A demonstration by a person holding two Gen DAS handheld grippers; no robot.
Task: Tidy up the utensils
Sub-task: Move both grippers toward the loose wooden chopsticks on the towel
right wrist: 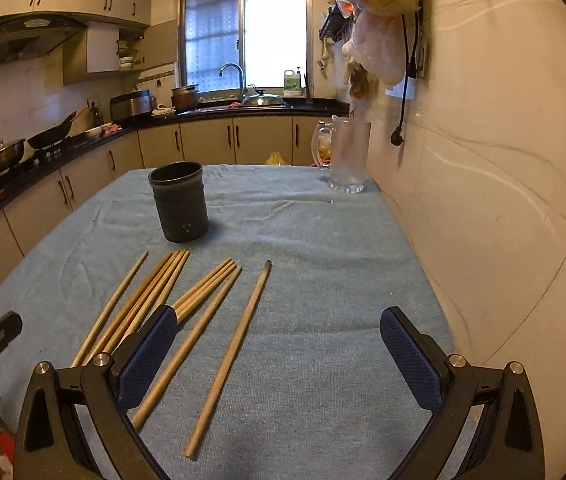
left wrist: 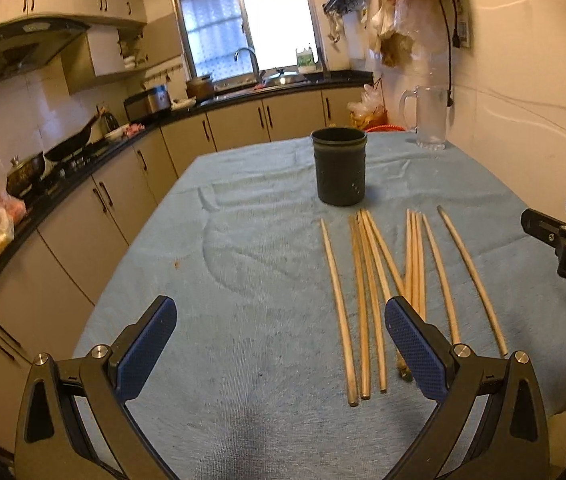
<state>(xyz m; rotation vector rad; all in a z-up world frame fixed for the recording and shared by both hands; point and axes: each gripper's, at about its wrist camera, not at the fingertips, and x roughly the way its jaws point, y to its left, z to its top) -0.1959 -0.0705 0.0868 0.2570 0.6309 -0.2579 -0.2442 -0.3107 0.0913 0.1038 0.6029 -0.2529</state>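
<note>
Several wooden chopsticks lie side by side on the blue tablecloth, pointing away from me. Behind them stands a dark cylindrical holder, upright and empty as far as I can see. My left gripper hovers open above the cloth, with the chopsticks by its right finger. In the right wrist view the same chopsticks spread out to the left and the holder stands beyond them. My right gripper is open, and the rightmost chopstick runs between its fingers, below them.
A clear glass pitcher stands at the table's far right corner, close to the wall. Kitchen counters with a stove, pans and a sink run along the left and back. Bags hang on the wall above the pitcher.
</note>
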